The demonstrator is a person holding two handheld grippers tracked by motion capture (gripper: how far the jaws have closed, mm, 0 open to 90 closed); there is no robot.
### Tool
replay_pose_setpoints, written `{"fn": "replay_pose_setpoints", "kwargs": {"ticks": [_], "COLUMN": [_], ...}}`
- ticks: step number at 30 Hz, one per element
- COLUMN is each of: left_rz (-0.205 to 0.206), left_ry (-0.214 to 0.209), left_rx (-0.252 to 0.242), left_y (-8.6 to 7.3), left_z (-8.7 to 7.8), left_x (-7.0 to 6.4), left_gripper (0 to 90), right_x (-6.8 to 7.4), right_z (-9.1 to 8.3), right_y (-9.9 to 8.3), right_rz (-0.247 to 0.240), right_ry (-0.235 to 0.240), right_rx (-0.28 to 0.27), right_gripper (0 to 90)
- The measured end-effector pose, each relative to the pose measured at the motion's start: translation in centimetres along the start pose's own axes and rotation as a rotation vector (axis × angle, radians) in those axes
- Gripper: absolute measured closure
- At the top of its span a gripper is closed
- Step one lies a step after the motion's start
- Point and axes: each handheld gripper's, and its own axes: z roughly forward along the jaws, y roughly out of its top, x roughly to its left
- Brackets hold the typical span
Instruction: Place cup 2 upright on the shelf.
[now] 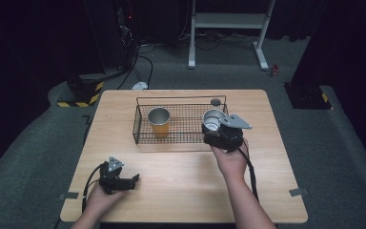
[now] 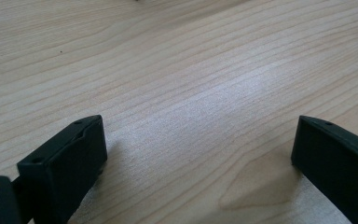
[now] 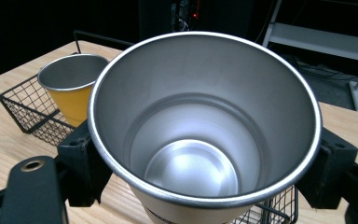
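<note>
no readable text, label, brand or number on any thing here

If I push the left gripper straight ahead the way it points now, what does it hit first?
Probably nothing soon: the left gripper lies low with jaws open, pointing right across the bare table. The wire basket sits farther back, seemingly off that line.

Cup (image 3: 200,135) base — cut off at bottom edge
</note>
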Motion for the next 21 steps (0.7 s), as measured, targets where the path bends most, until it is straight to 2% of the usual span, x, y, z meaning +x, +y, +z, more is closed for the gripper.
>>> {"fn": "replay_pose_setpoints", "kwargs": {"ticks": [7, 11, 14, 18, 21], "left_rz": [-0.003, 0.0, 0.0, 0.0, 0.0], "left_ry": [0.0, 0.001, 0.002, 0.002, 0.003], "left_rx": [-0.001, 0.0, 0.001, 0.001, 0.001], "left_y": [0.0, 0.0, 0.0, 0.0, 0.0], "left_z": [0.0, 0.0, 0.0, 0.0, 0.0], "left_x": [0.0, 0.0, 0.0, 0.0, 0.0], "left_gripper": [3.8, 3.8, 3.8, 3.8, 3.8], "right_x": [0.0, 0.0, -0.2, -0.5, -0.7], "right_z": [0.4, 0.8, 1.2, 2.0, 2.6], "right_y": [0.4, 0.5, 0.5, 0.5, 0.6], "right_rz": [-0.001, 0.015, 0.01, 0.035, 0.033], "right_ry": [-0.004, -0.004, -0.003, -0.007, -0.019], "right_rx": [-0.011, -0.006, -0.003, 0.002, 0.013], "right_gripper": [18.4, 18.4, 18.4, 18.4, 18.4]}}
